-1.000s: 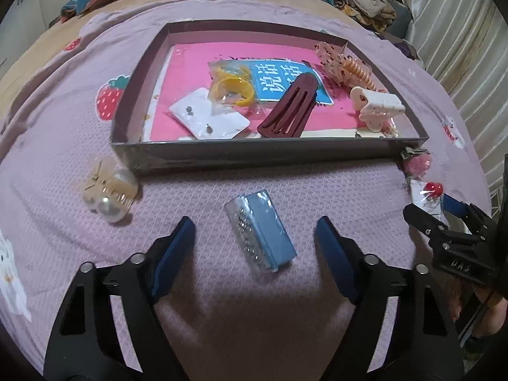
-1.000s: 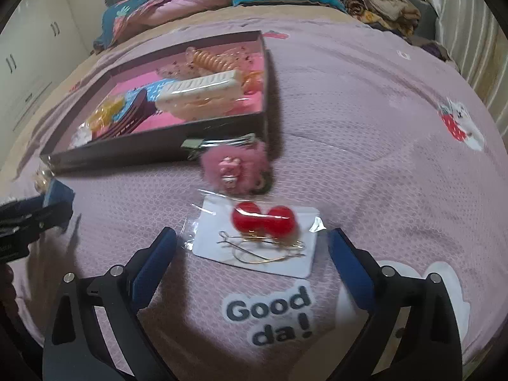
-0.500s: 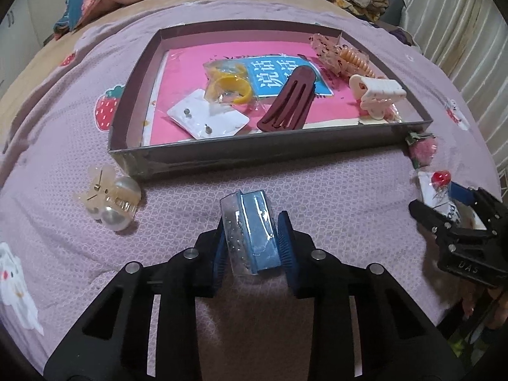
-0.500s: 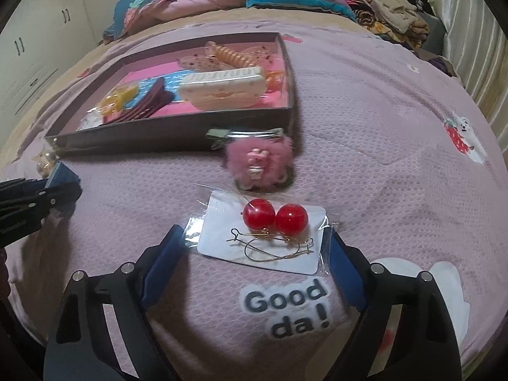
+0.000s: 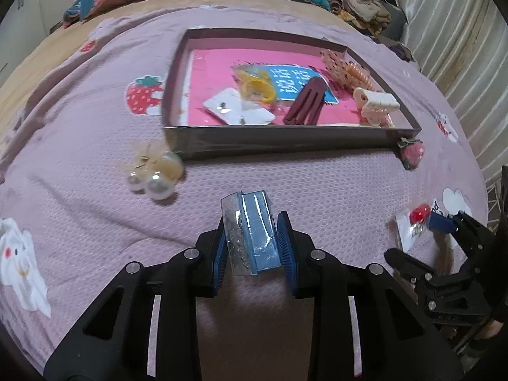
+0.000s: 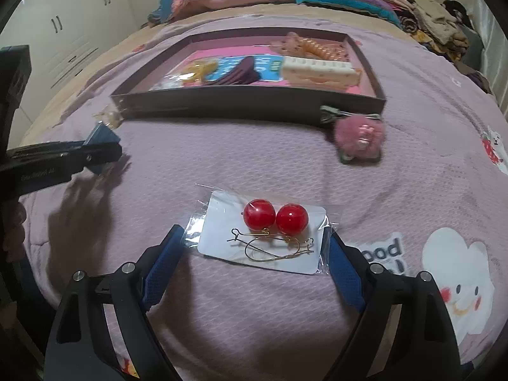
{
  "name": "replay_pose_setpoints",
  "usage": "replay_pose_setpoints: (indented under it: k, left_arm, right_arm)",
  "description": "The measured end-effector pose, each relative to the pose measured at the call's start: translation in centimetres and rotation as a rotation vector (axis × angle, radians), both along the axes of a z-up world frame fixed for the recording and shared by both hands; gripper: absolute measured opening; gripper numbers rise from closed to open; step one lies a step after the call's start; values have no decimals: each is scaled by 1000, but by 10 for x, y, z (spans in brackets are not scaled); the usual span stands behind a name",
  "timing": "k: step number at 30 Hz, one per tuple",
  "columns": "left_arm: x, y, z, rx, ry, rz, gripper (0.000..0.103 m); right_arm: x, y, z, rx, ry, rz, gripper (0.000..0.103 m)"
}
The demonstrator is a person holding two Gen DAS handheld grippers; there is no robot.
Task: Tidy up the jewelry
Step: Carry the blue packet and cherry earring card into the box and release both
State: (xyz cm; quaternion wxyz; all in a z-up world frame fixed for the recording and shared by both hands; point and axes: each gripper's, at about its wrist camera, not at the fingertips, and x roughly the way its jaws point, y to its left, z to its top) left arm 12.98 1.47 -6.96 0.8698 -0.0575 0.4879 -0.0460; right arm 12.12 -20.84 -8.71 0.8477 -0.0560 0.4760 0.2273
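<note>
Left wrist view, lower centre: left gripper [image 5: 254,247] w/ blue pads clamped on both sides of a small blue packet [image 5: 252,233] in clear wrap, packet raised off the purple bedspread [image 5: 79,133]. Upper centre: dark shallow tray [image 5: 285,141] w/ pink lining, holding a white earring card [image 5: 238,111], yellow piece in a clear bag [image 5: 255,87], maroon hair clip [image 5: 306,103], orange coil clip [image 5: 357,73] & cream claw clip [image 5: 376,108]. Left of centre, touching tray's near-left corner: pearl hair clip [image 5: 155,171]. Right, just beside tray's near-right corner: pink pom-pom clip [image 5: 412,152]. Right wrist view, lower centre: right gripper [image 6: 254,263] w/ pads spread wide apart, one either side of a bagged card carrying red ball earrings [image 6: 274,217] w/ gold hooks; card lies flat on the bedspread, pad tips at the bag's edges, contact cannot be told. Same card shows at lower right of left view, by the right gripper's blue tip. Centre right of right view: pom-pom clip against tray's near wall. Mid left: left gripper w/ blue packet, well apart from the card.
</note>
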Motion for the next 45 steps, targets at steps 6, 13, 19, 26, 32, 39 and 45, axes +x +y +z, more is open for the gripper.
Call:
replay_pose_setpoints:
  k: [6, 13, 19, 26, 32, 39, 45]
  left_arm:
    - [-8, 12, 16, -2, -31, 20, 21]
    - [-11, 21, 35, 0, -63, 34, 21]
    - [-11, 27, 53, -4, -96, 42, 21]
    - [-3, 28, 72, -14, -130, 32, 21]
    - [7, 25, 87, -16, -163, 16, 21]
    - [21, 20, 104, -17, -192, -5, 21]
    - [28, 13, 120, -15, -221, -25, 21]
  right_arm:
    - [-9, 5, 20, 41, -21, 25, 85]
    - [-7, 10, 49, 52, -80, 40, 85]
    - [1, 11, 75, 75, -119, 42, 85]
    - [11, 11, 107, 92, -189, 30, 85]
    - [21, 8, 129, 96, -242, 14, 85]
    - [30, 2, 148, 106, -284, -20, 85]
    - [34, -5, 159, 117, -309, -43, 85]
